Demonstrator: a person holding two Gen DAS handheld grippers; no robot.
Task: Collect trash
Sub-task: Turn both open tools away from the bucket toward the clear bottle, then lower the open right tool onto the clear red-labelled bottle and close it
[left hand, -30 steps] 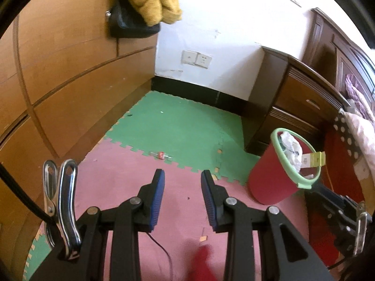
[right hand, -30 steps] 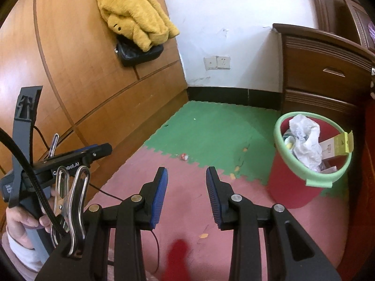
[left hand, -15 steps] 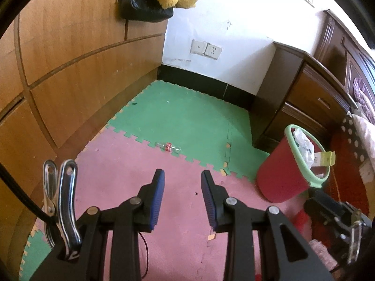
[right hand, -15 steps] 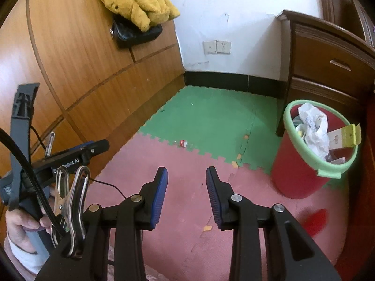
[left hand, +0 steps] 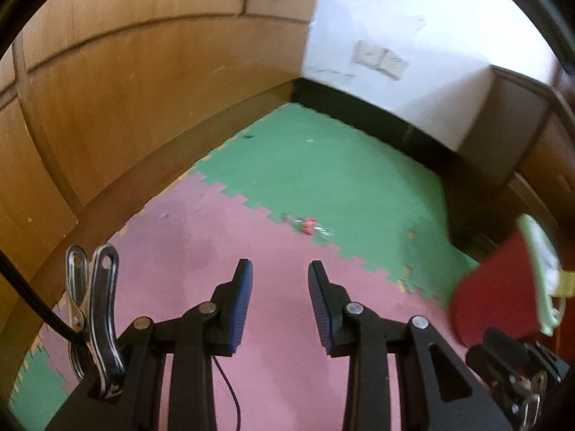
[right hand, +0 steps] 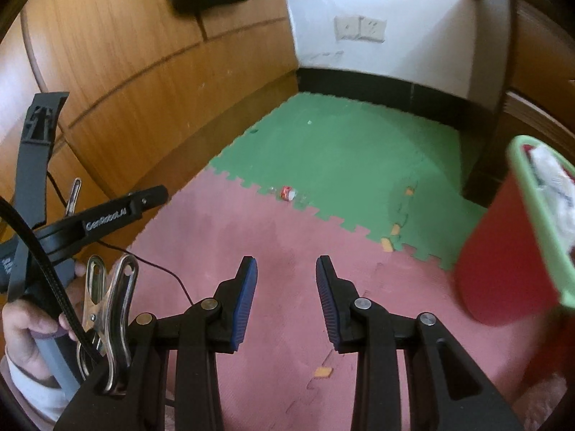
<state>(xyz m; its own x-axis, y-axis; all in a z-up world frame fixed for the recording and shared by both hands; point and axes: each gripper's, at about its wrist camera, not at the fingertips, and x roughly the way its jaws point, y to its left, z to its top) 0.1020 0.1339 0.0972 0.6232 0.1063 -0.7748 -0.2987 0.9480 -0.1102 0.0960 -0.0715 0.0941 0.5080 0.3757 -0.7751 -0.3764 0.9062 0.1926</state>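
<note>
Your left gripper (left hand: 280, 283) and right gripper (right hand: 286, 280) both hang with jaws apart, empty. The bottle (right hand: 288, 193), red label unreadable, lies on the mat seam ahead. "GenRobot.AI" shows on the left tool.

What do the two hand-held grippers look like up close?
Both hand-held grippers, left and right, are black plastic linkages with silver pivot pins and ribbed blue pads. A steel spring clip beside each holds a black cable. In the right view, the left one's side bears white lettering, and its holder wears a white cuff.
</note>
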